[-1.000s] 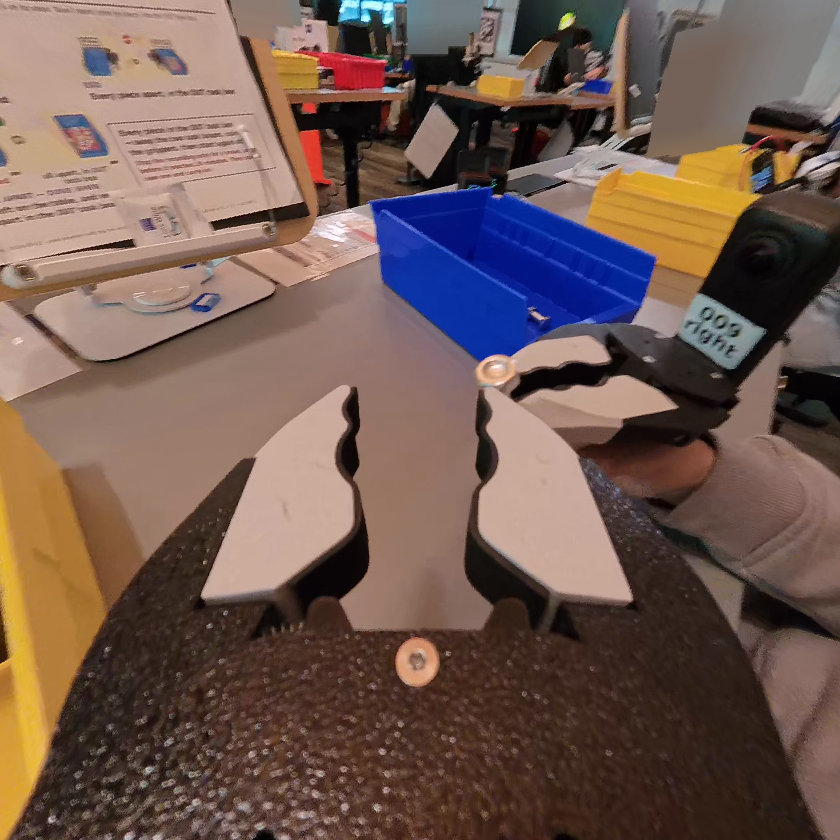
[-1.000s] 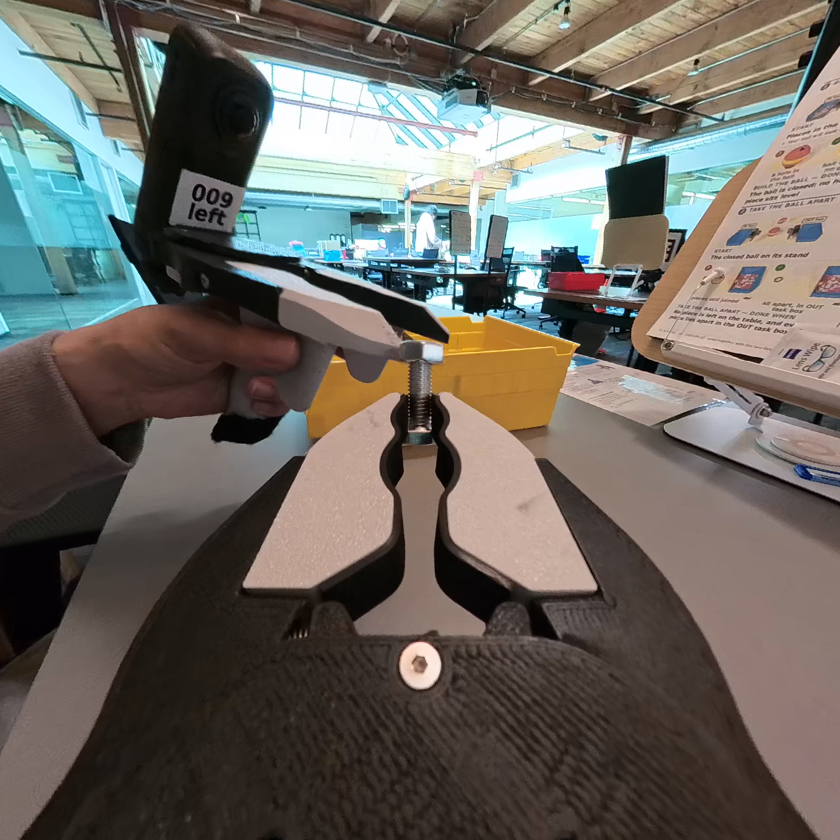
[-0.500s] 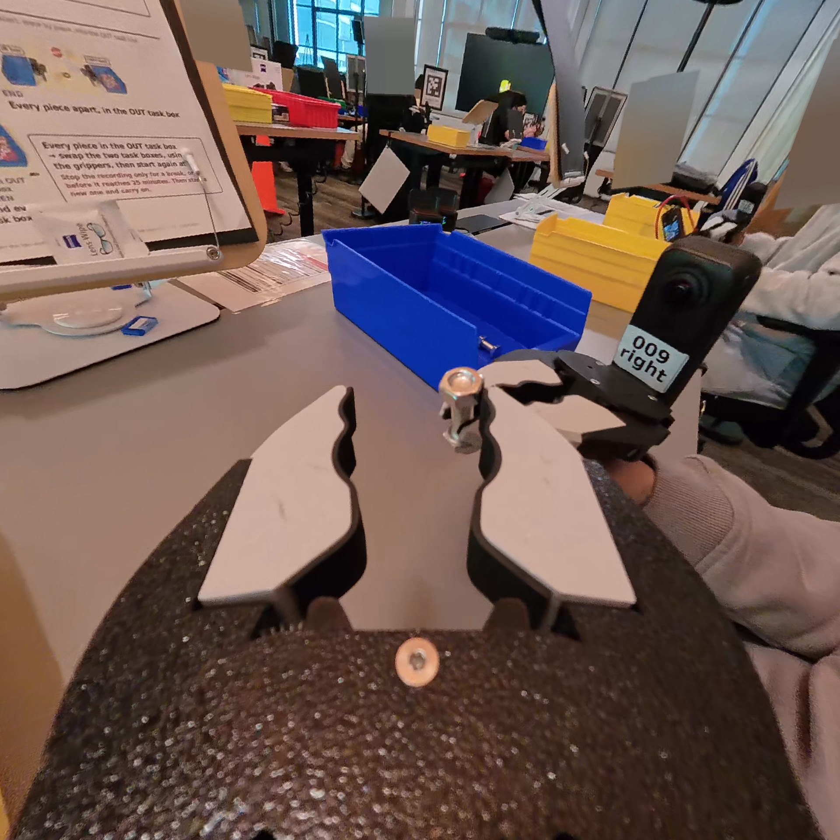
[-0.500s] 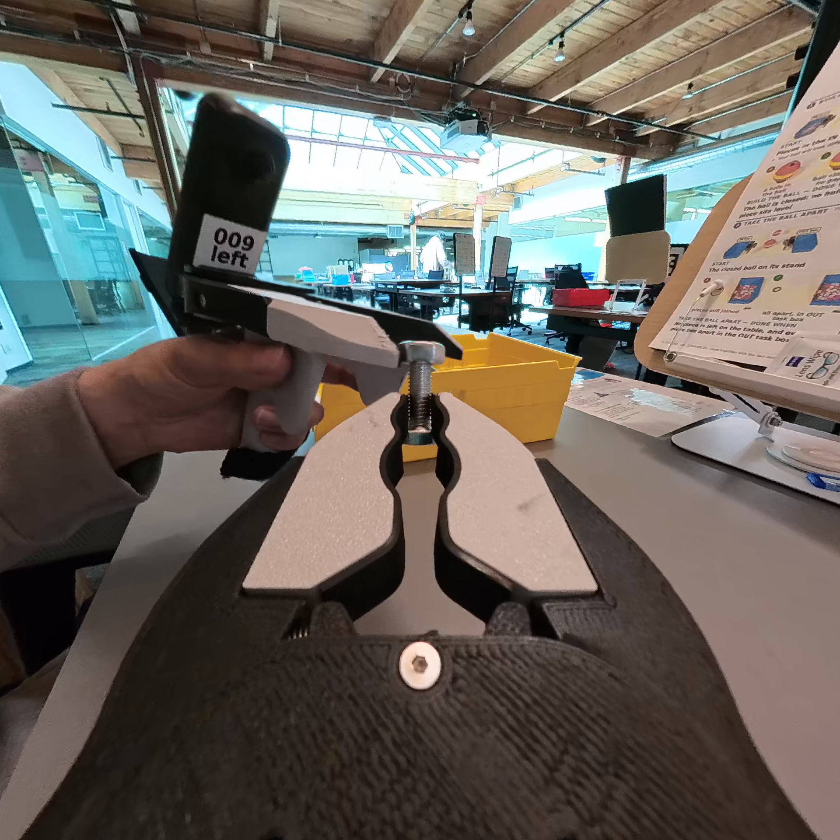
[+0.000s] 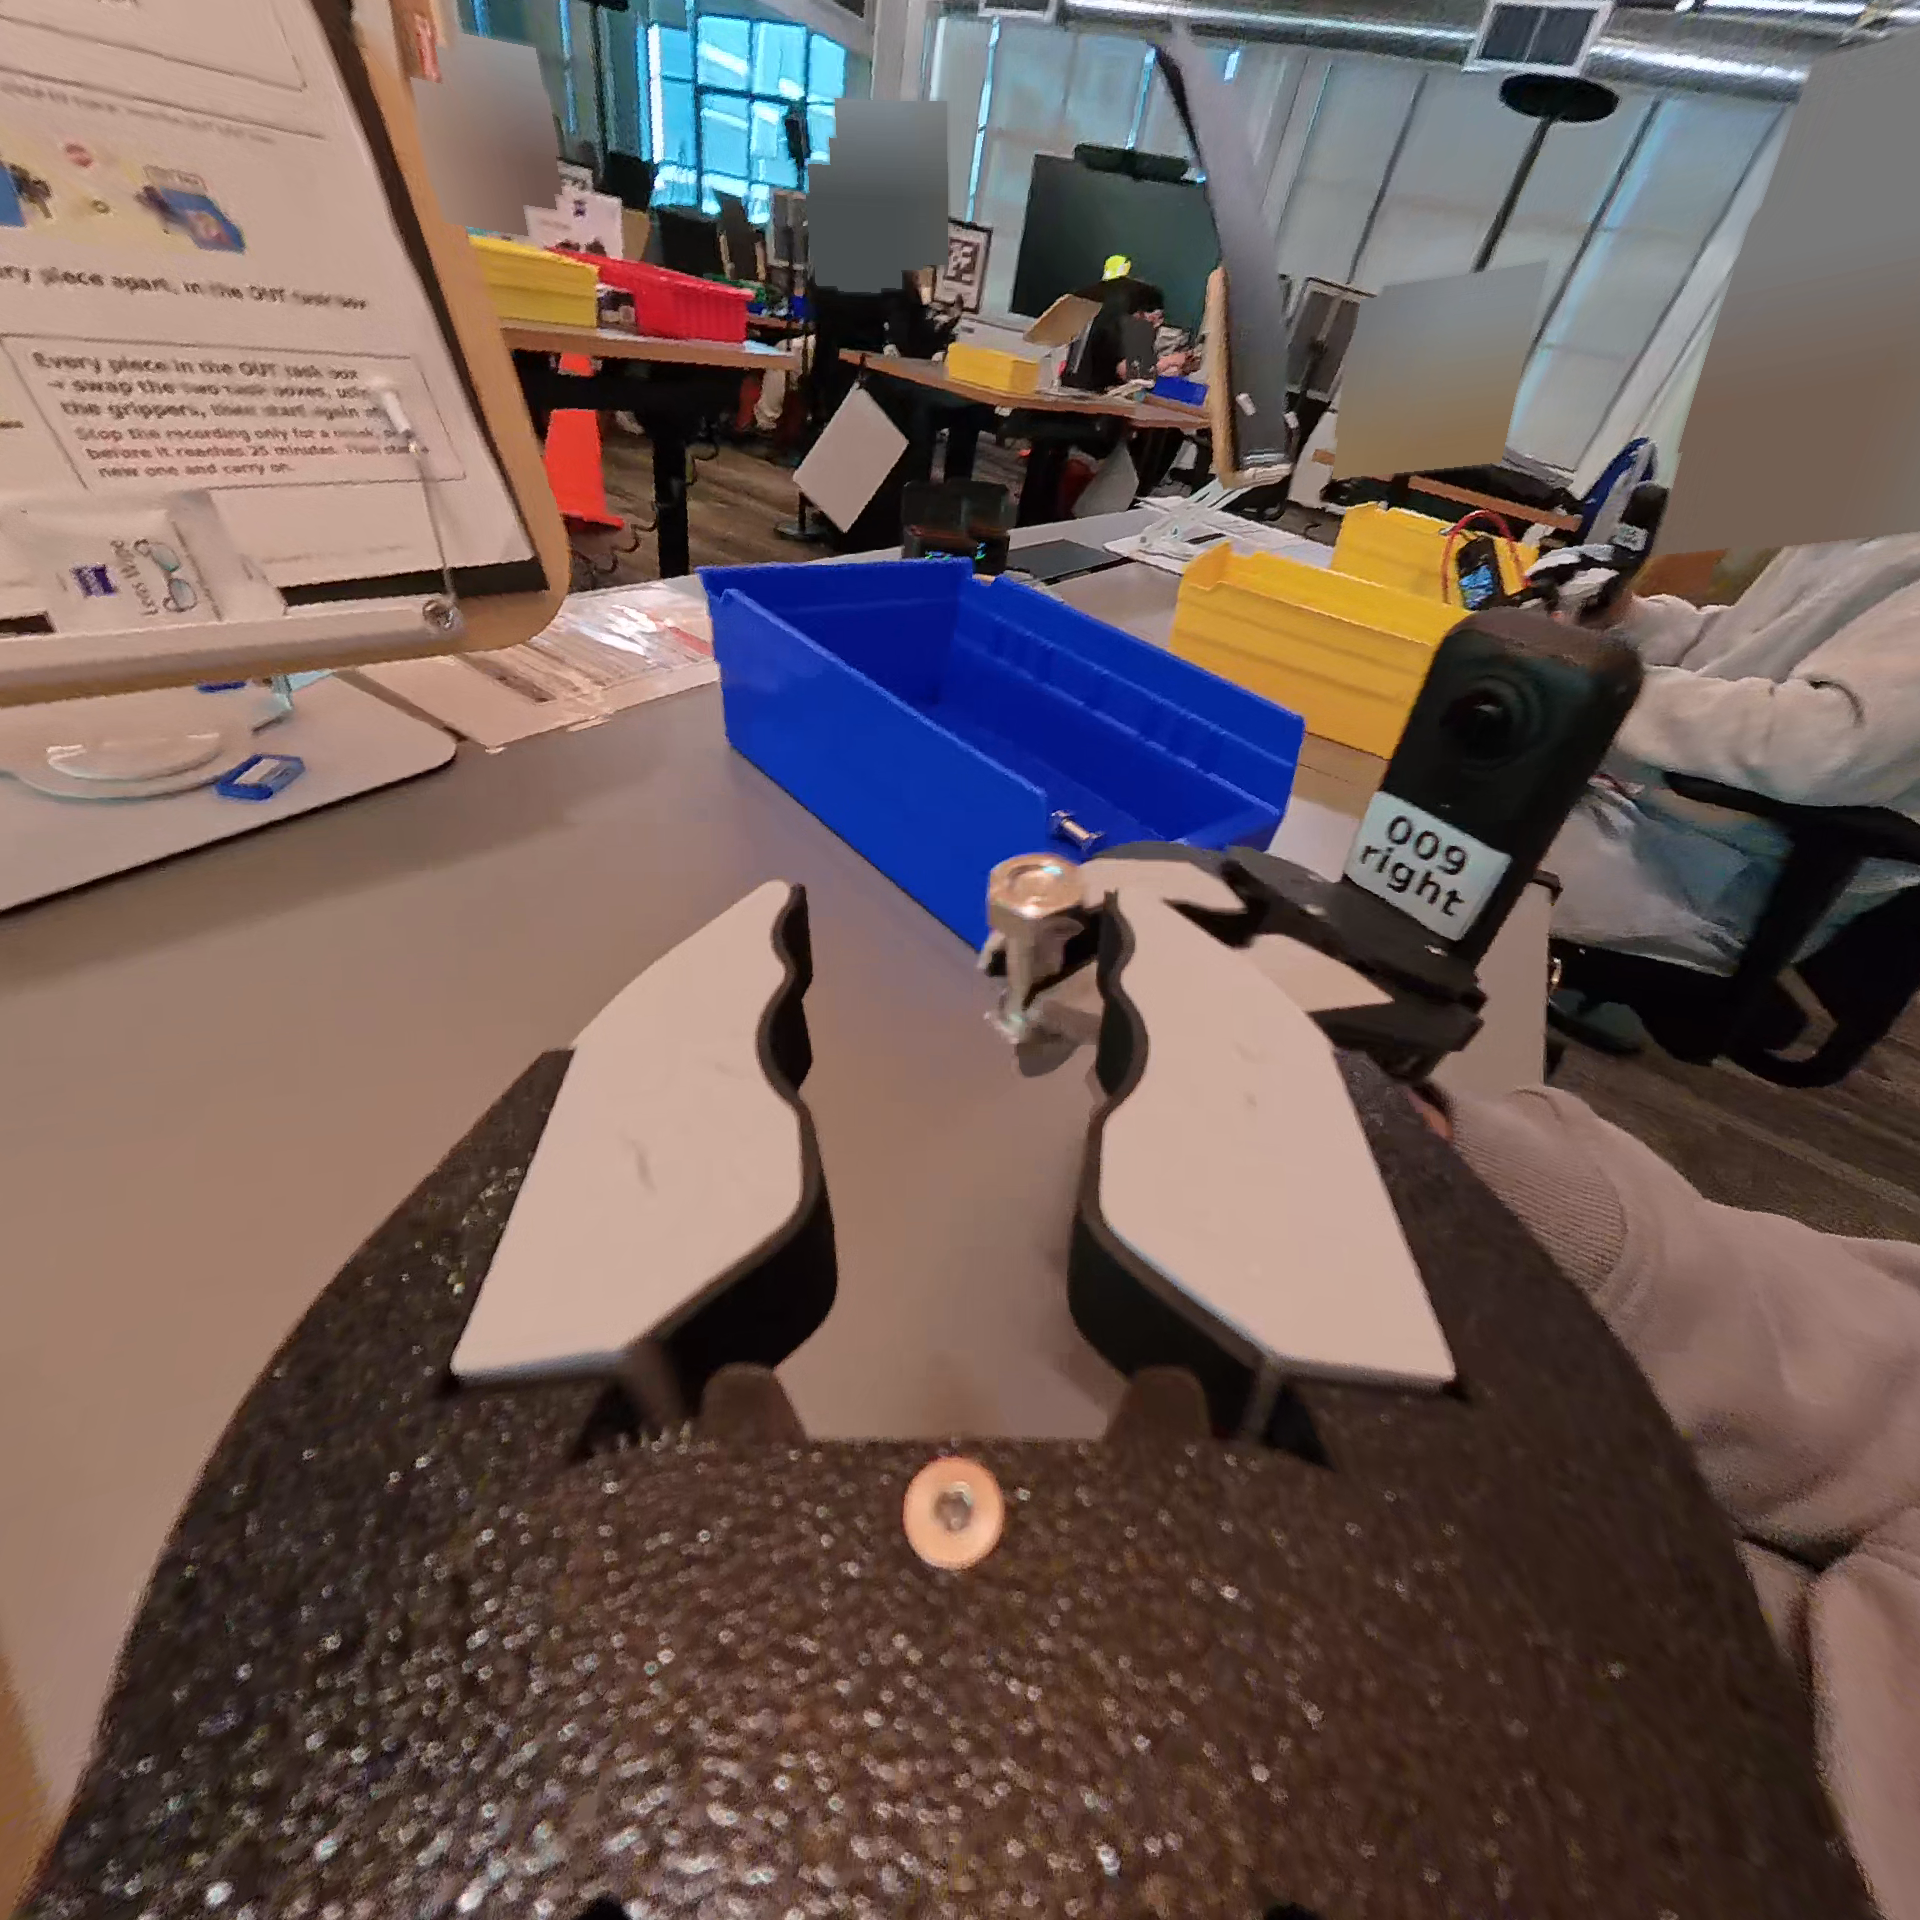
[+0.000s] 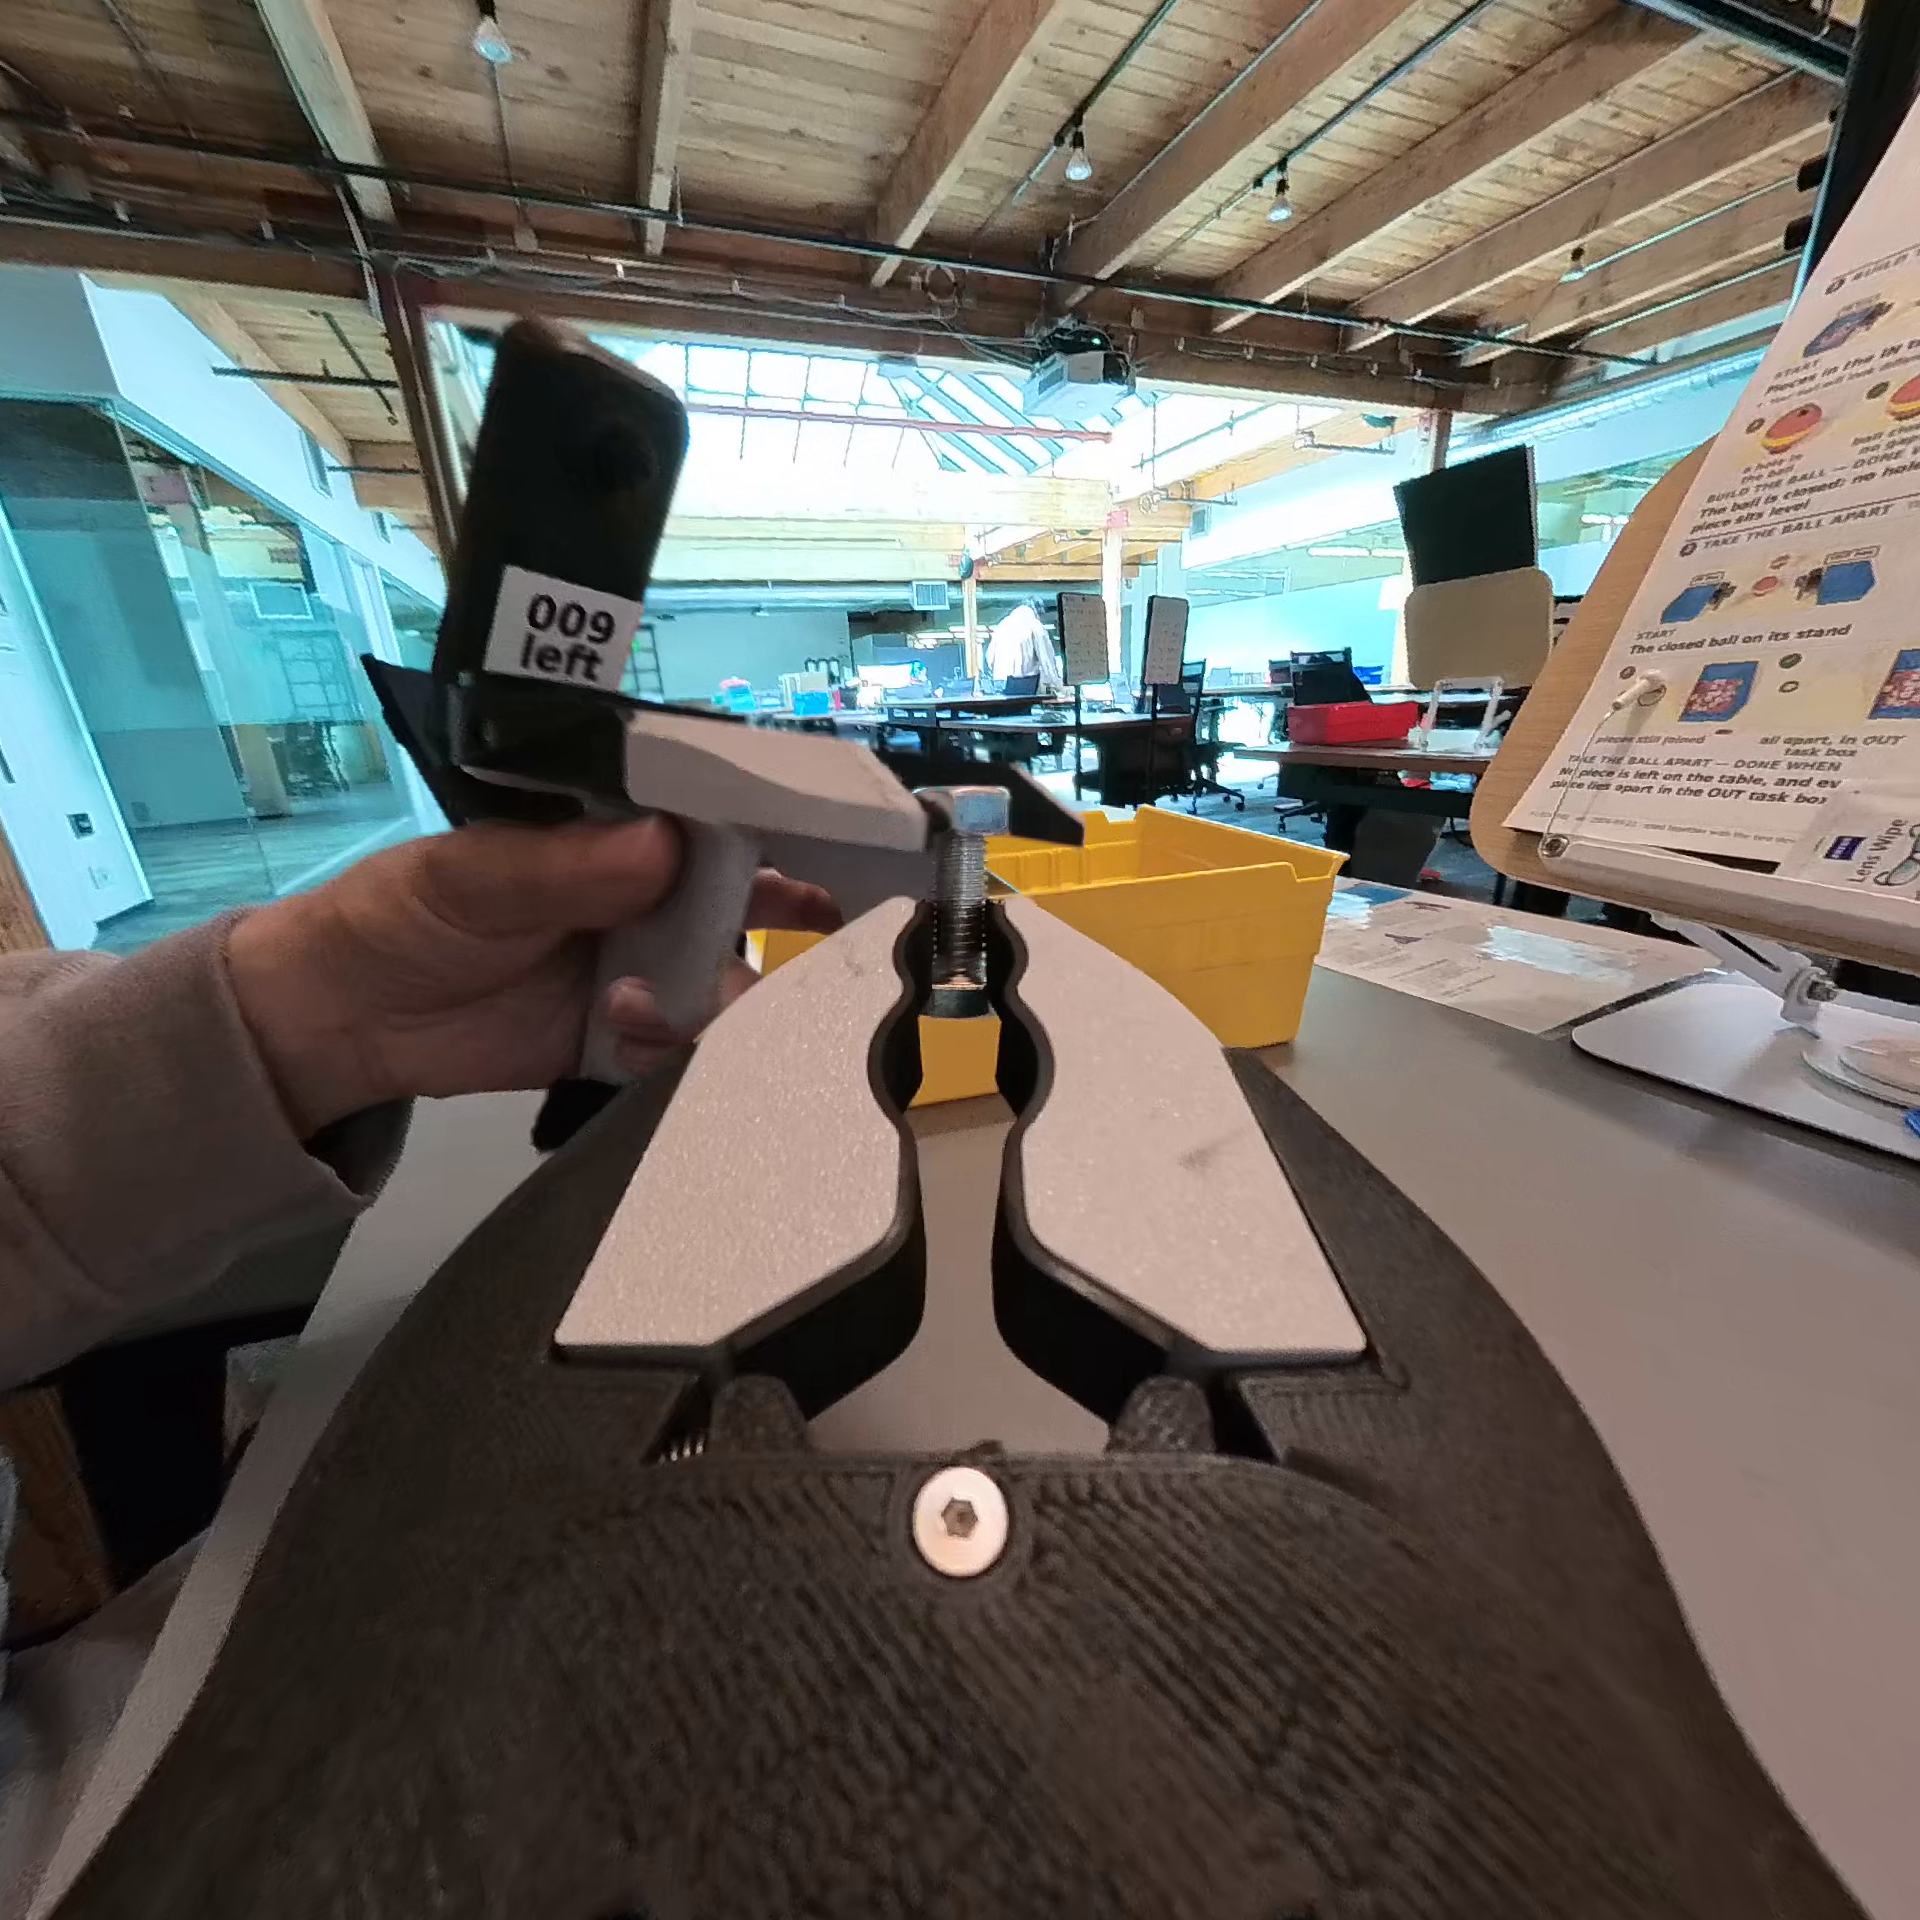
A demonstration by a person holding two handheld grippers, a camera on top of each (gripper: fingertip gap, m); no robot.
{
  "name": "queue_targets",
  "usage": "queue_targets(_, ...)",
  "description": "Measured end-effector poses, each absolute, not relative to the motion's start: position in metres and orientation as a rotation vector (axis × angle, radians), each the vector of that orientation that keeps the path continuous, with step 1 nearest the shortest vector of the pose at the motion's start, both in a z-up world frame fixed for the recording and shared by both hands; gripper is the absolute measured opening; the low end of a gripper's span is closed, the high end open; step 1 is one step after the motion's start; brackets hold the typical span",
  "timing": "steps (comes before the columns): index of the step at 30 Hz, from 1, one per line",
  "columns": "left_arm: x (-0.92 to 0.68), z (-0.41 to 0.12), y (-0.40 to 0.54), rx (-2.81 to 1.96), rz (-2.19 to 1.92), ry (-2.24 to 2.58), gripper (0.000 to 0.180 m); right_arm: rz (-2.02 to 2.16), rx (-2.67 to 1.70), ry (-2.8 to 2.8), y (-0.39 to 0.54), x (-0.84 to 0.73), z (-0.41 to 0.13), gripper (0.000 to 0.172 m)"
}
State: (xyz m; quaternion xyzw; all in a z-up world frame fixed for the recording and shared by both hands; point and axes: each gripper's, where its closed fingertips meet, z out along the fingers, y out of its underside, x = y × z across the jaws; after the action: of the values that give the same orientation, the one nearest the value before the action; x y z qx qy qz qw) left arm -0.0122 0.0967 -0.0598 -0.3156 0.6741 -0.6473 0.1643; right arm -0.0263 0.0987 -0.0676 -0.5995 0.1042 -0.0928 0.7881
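carefully now; the right gripper point(image 6: 958, 935) clamps a steel bolt point(image 6: 961, 904) upright by its threads, above the grey table point(image 6: 1558, 1247); the left gripper point(image 5: 951, 966) gapes empty, one finger point(image 6: 790, 790) beside the head; centre the head before squeezing.

A bolt point(image 5: 1081, 828) lies in the bin point(image 5: 883, 748) on the table point(image 5: 312, 987), right of the document stand point(image 5: 260, 644).
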Motion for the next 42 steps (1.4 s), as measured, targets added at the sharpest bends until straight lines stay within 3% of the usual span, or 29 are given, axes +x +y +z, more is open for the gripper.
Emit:
queue_targets(5, 0.000, -0.074, 0.127, -1.025, -1.721, 1.842, 0.047, -0.158, -1.245, 0.243, 0.094, -0.025, -0.063, 0.009)
queue_targets(12, -0.017, -0.046, 0.101, -0.870, -1.906, 1.845, 0.058, -0.172, -1.279, 0.239, 0.098, -0.025, -0.067, 0.009)
queue_targets(19, -0.003, -0.062, 0.113, -0.998, -1.823, 1.806, 0.062, -0.158, -1.278, 0.270, 0.096, -0.021, -0.069, 0.009)
queue_targets(21, 0.006, -0.072, 0.135, -1.083, -1.678, 1.761, 0.048, -0.148, -1.253, 0.249, 0.094, -0.024, -0.064, 0.009)
queue_targets(28, -0.012, -0.049, 0.108, -0.953, -1.913, 1.783, 0.062, -0.163, -1.282, 0.243, 0.098, -0.025, -0.068, 0.009)
queue_targets(34, -0.004, -0.062, 0.107, -1.023, -1.877, 1.800, 0.067, -0.154, -1.271, 0.258, 0.096, -0.023, -0.067, 0.009)
queue_targets(35, -0.002, -0.065, 0.114, -1.054, -1.848, 1.788, 0.067, -0.155, -1.271, 0.271, 0.096, -0.021, -0.068, 0.009)
queue_targets(37, 0.007, -0.075, 0.135, -1.149, -1.719, 1.739, 0.049, -0.136, -1.242, 0.256, 0.094, -0.024, -0.063, 0.009)
queue_targets(42, 0.003, -0.069, 0.141, -1.151, -1.770, 1.718, 0.055, -0.150, -1.263, 0.272, 0.095, -0.021, -0.067, 0.009)
